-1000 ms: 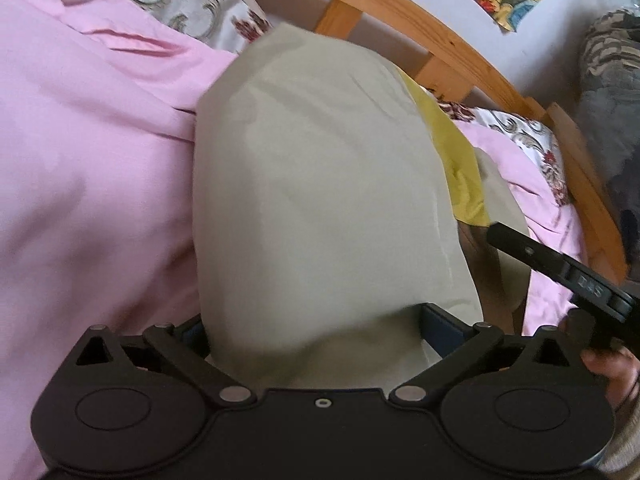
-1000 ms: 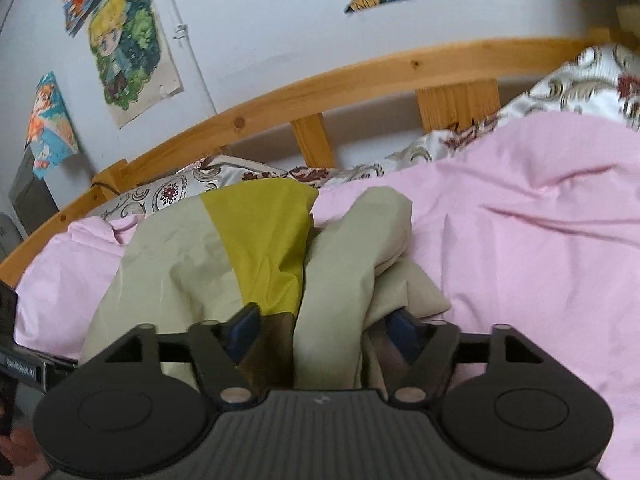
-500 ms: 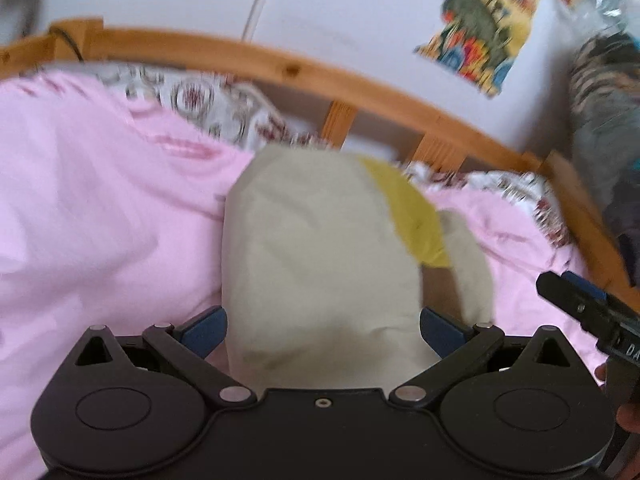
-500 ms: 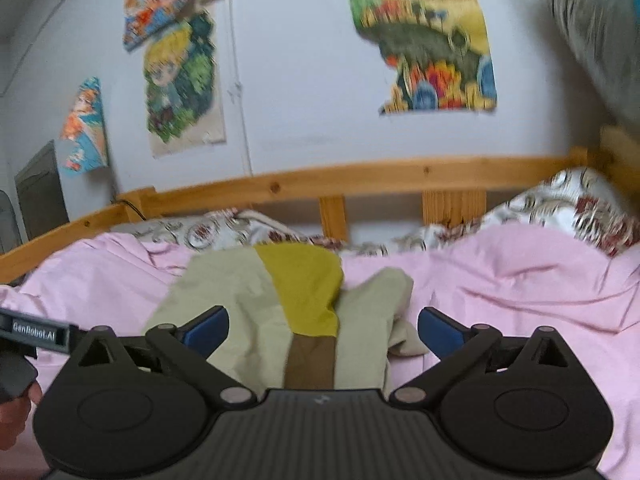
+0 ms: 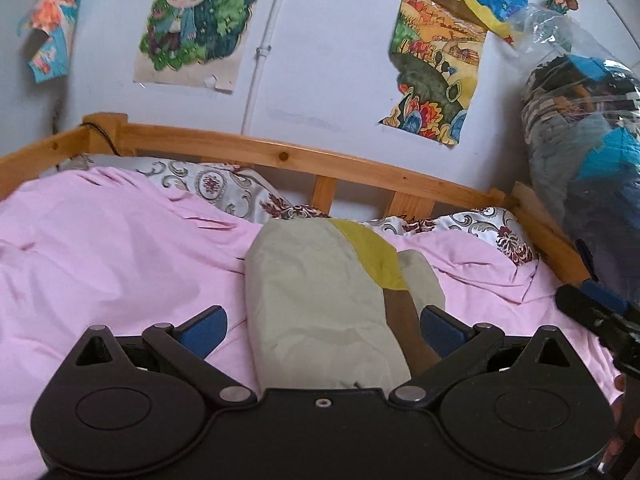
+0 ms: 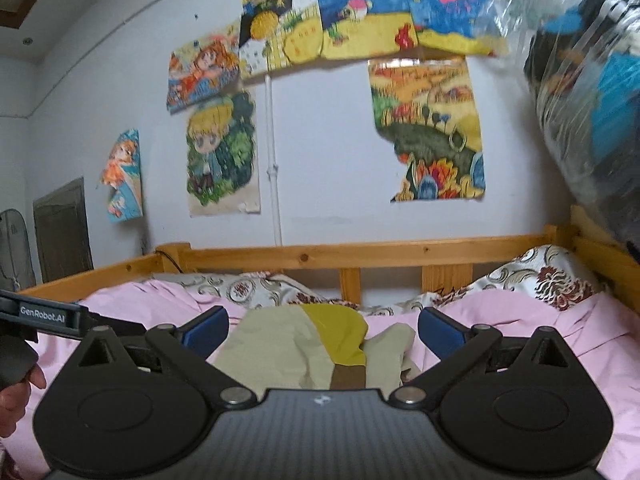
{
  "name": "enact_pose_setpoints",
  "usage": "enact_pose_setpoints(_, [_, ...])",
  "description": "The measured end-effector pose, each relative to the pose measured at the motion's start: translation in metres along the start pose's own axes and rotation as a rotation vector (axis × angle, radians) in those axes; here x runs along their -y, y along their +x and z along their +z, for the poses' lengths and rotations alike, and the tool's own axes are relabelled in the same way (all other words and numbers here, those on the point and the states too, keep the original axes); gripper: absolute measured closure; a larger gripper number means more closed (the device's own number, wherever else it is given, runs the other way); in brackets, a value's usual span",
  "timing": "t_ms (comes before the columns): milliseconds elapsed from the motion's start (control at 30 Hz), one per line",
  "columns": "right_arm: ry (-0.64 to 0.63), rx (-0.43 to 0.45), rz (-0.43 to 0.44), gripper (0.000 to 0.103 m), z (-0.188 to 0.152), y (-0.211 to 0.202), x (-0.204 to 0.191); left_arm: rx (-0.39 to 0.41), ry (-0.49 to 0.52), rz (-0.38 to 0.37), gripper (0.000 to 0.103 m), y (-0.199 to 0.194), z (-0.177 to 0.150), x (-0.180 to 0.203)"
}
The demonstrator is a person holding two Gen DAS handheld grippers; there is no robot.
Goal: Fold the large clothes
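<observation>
A folded beige garment (image 5: 316, 296) with a yellow and a brown panel lies on the pink bedsheet (image 5: 120, 264), its far end near the headboard. My left gripper (image 5: 324, 326) is open, its blue pads wide apart and held back above the garment's near end without touching it. My right gripper (image 6: 323, 326) is also open at full width, hovering short of the same garment (image 6: 280, 348), nothing pressed between its pads. The right gripper's black body (image 5: 592, 308) shows at the right edge of the left wrist view. The left gripper's arm (image 6: 44, 316) shows at the left edge of the right wrist view.
A wooden headboard rail (image 5: 320, 160) and side rails (image 6: 600, 256) frame the bed. Patterned pillows (image 5: 224, 184) lie along the headboard. A plastic-wrapped bundle (image 5: 580, 152) hangs at the right. Posters (image 6: 436, 128) cover the wall. A hand (image 6: 16, 396) holds the left gripper.
Both grippers have pulled back and risen away from the garment, tilting up toward the wall. The right jaws widened off the cloth. The garment now lies free on the sheet.
</observation>
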State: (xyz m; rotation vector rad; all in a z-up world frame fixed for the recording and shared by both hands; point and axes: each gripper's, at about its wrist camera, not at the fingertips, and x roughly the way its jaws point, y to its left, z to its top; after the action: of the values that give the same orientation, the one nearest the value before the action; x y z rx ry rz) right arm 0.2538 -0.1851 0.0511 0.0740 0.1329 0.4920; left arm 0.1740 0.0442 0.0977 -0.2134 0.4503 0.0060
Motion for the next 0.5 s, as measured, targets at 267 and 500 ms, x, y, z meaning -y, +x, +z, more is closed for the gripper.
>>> enact_pose_setpoints(267, [0.013,0.043,-0.029,0.0,-0.002,-0.057,-0.016,0.025,0.038,0.043,0.001,-0.049,-0.026,0.004])
enact_pose_setpoints(500, [-0.035,0.032,-0.033,0.0,-0.022,-0.09,-0.033,0.036,0.035,0.098,0.001,-0.068,-0.063,0.007])
